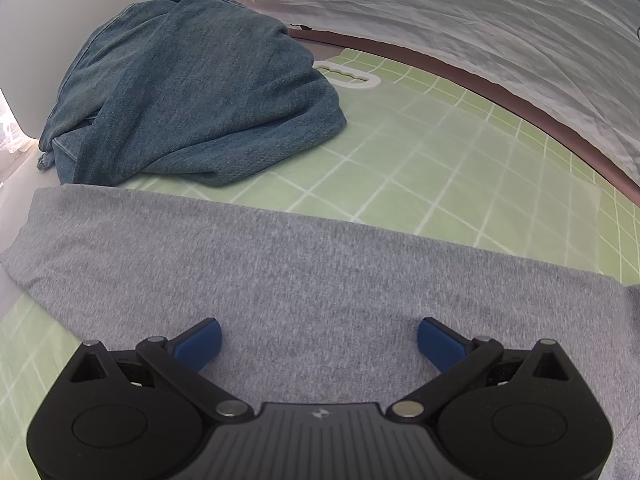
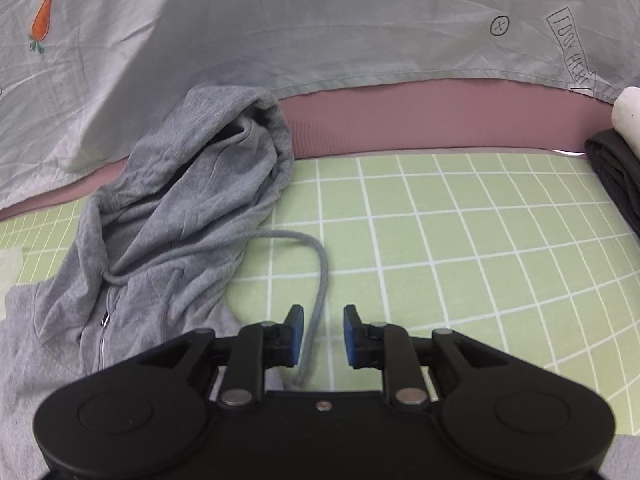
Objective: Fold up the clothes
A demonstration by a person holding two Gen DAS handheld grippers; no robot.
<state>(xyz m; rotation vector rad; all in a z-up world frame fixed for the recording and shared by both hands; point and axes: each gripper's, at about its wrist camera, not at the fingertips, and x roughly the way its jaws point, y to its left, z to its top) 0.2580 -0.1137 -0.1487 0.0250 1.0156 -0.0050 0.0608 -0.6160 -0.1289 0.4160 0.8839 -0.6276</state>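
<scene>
A grey hoodie [image 2: 172, 208] lies on the green grid mat [image 2: 460, 240], its hood bunched up towards the back in the right wrist view. Its grey drawstring [image 2: 320, 276] loops out over the mat and runs down between the jaws of my right gripper [image 2: 323, 336]. The jaws stand a little apart and the pads do not press on the cord. In the left wrist view a flat stretch of the grey hoodie [image 1: 280, 280] lies under my left gripper [image 1: 320, 340], which stands wide open just above the cloth with nothing between its fingers.
A crumpled teal garment [image 1: 192, 100] is heaped at the back left of the mat, beside a white plastic handle [image 1: 348, 76]. A white sheet [image 2: 320, 32] over a pink edge [image 2: 440, 120] borders the back. Dark folded clothes [image 2: 616, 176] sit at the right.
</scene>
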